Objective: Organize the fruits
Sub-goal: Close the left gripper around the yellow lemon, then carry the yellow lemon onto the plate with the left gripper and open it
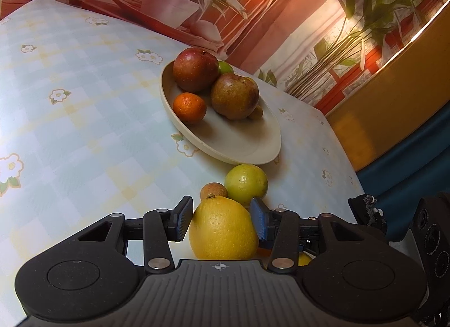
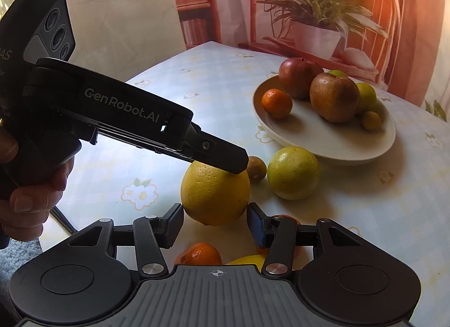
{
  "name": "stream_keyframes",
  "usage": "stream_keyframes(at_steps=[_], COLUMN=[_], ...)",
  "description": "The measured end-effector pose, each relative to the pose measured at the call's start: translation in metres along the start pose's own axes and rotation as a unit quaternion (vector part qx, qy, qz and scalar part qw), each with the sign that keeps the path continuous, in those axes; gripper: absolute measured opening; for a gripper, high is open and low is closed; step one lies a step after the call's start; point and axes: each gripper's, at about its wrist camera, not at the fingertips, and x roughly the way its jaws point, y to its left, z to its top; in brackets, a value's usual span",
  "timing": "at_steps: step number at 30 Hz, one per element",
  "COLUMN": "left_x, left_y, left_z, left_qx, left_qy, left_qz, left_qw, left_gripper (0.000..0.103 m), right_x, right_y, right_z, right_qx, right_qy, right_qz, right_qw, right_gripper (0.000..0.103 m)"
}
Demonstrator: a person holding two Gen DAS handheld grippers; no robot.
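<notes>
Floral tablecloth [image 1: 84, 107] under dimpled yellow citrus [image 1: 222, 228], clamped by left tool [image 1: 222, 218]

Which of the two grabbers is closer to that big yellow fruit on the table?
Left. The left gripper straddles the big yellow fruit, pads on its sides. The right gripper hangs just short of it, nothing between its fingers.

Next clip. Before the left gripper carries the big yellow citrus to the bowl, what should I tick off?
1. Grasp: left gripper has a pad on each side of the yellow citrus: ok.
2. Bare space at the near end of the bowl: ok.
3. Low path clear: not ok; the green fruit and the small brown fruit lie between citrus and bowl.
4. The right gripper is open and empty: ok.
5. Grip firm enough to lift: cannot tell.
</notes>
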Motion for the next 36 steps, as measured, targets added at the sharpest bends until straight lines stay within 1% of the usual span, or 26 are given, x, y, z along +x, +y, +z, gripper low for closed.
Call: stream_keyframes(at_steps=[2, 6, 11, 15, 22, 29, 36], left_x=[-0.001, -0.002, -0.003, -0.009, -0.017, -0.008, 0.024], left_y=[0.002, 0.002, 0.001, -0.001, -0.016, -0.045, -0.077], left_z=[-0.001, -0.005, -0.003, 0.001, 0.020, 0.047, 0.072], left_qx=[-0.007, -0.001, -0.004, -0.002, 0.028, 0.061, 0.103], left_qy=[-0.002, -0.011, -0.008, -0.017, -0.027, -0.027, -0.017], left_qz=[-0.003, -0.003, -0.001, -0.006, -0.012, -0.020, -0.016], left_qw=[1.0000, 0.9999, 1.0000, 0.9998, 0.9992, 0.9975, 0.9944], left_gripper=[0.048, 0.048, 0.048, 0.048, 0.048, 0.048, 0.047], right_x=[0.001, 0.003, 0.001, -0.007, -0.022, -0.037, -0.040], right_y=[-0.001, -0.004, -0.003, -0.003, -0.006, -0.031, -0.072], right_z=[0.000, 0.000, 0.000, 0.000, 0.011, 0.021, 0.030], right_qx=[-0.001, 0.004, 0.005, 0.004, -0.007, -0.008, 0.006], right_qy=[0.000, -0.002, -0.006, -0.027, -0.061, -0.087, -0.098], right_qz=[0.004, 0.011, 0.014, 0.017, 0.004, -0.014, -0.035], right_qw=[1.000, 1.000, 1.000, 0.999, 0.998, 0.996, 0.995], right_gripper=[0.046, 0.047, 0.047, 0.046, 0.046, 0.046, 0.046])
